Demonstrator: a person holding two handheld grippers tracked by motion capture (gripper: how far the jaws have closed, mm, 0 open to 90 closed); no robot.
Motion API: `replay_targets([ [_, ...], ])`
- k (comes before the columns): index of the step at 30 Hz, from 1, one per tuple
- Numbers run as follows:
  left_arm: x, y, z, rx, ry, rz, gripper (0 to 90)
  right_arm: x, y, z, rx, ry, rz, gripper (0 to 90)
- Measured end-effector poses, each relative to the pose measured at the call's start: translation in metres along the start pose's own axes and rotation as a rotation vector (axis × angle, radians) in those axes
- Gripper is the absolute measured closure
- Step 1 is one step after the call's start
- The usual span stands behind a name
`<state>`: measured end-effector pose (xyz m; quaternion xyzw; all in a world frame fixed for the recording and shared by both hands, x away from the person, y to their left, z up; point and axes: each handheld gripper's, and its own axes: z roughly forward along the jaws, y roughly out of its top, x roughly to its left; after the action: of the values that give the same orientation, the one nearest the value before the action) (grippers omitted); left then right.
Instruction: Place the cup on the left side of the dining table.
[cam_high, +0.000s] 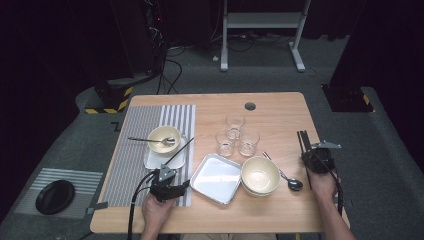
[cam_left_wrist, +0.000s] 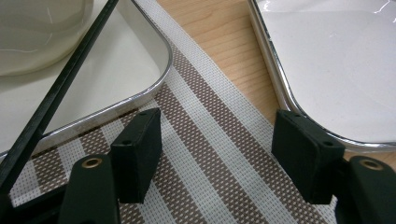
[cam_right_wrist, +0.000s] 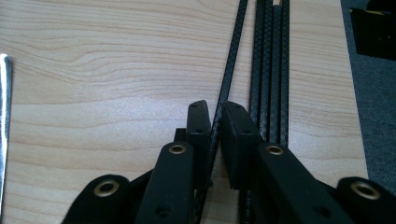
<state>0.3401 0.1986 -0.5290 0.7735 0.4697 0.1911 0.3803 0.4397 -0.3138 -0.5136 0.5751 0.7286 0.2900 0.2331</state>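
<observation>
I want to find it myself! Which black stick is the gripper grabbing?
Look at the right edge of the light wooden table, where thin black carbon-fibre chopsticks lie side by side. The right gripper has its jaws closed around one black chopstick. Unlike its straight, parallel neighbours, that one slants away to the left.
</observation>
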Motion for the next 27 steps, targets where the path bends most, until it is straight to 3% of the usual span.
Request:
replay_targets([
  [27,0.0,0.0,0.0,0.0,0.002,0.001,33.6,0.011,-0.002,-0.002,0.004,0.043,-0.033,85.0],
])
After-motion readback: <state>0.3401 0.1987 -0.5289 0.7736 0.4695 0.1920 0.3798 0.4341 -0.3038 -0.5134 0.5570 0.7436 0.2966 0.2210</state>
